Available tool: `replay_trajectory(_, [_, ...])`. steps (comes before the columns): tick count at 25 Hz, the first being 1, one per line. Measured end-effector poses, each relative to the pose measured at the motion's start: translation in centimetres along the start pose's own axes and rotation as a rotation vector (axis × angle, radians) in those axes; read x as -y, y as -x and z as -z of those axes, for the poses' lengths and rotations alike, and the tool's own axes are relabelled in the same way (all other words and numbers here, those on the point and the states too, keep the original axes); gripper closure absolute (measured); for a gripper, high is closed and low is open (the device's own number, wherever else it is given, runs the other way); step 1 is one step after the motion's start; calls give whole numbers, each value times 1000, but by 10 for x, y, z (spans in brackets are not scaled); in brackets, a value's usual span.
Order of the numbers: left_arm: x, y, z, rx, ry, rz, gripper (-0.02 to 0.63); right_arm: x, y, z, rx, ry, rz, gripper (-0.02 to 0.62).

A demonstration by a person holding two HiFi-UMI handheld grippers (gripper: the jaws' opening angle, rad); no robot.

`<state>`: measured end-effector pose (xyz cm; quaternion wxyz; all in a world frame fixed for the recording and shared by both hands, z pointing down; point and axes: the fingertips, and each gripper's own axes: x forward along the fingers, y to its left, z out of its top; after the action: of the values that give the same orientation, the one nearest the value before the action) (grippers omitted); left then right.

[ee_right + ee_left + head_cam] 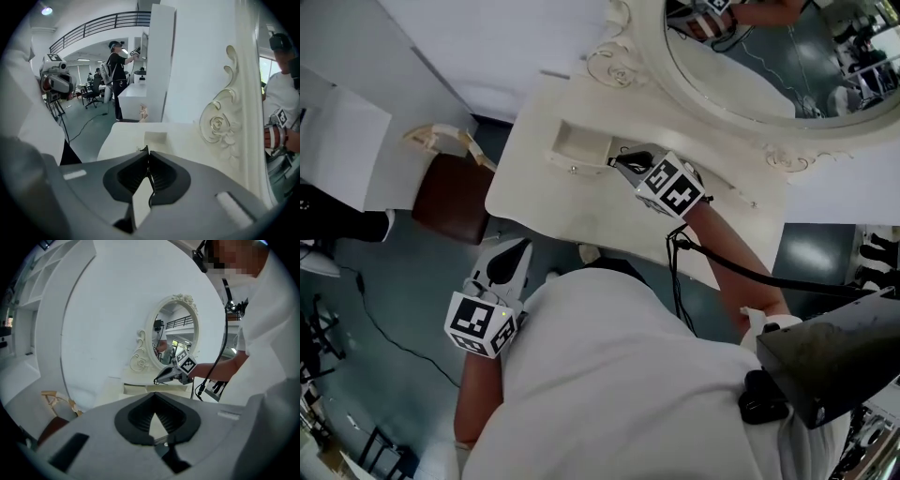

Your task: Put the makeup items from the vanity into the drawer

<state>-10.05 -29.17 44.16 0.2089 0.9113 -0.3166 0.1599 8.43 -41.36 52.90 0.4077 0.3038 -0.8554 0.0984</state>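
While the right gripper (616, 162), jaws pressed together, hovers just right of the open drawer (579, 145), a careless sweep could knock it shut; the left gripper (521, 249), nearer, is likewise closed.

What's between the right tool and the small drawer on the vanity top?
Nothing visible. The right tool, jaws shut, is right beside the drawer. The right gripper view shows only bare vanity top up to it. I can't make out any makeup item.

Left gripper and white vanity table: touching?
Apart. The left gripper view shows open air between the left gripper and the white vanity table ahead.
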Motion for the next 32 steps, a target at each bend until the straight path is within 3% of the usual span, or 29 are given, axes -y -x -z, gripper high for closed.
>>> replay_trajectory(6, [-14, 22, 6, 16, 36, -94, 603, 6, -48, -32, 15, 34, -51, 581])
replay_trajectory(17, [-33, 53, 20, 10, 103, -226, 603, 14, -126, -29, -45, -17, -123, 581])
replay_trajectory(32, [-43, 57, 25, 0, 138, -282, 603, 19, -178, -13, -150, -27, -147, 580])
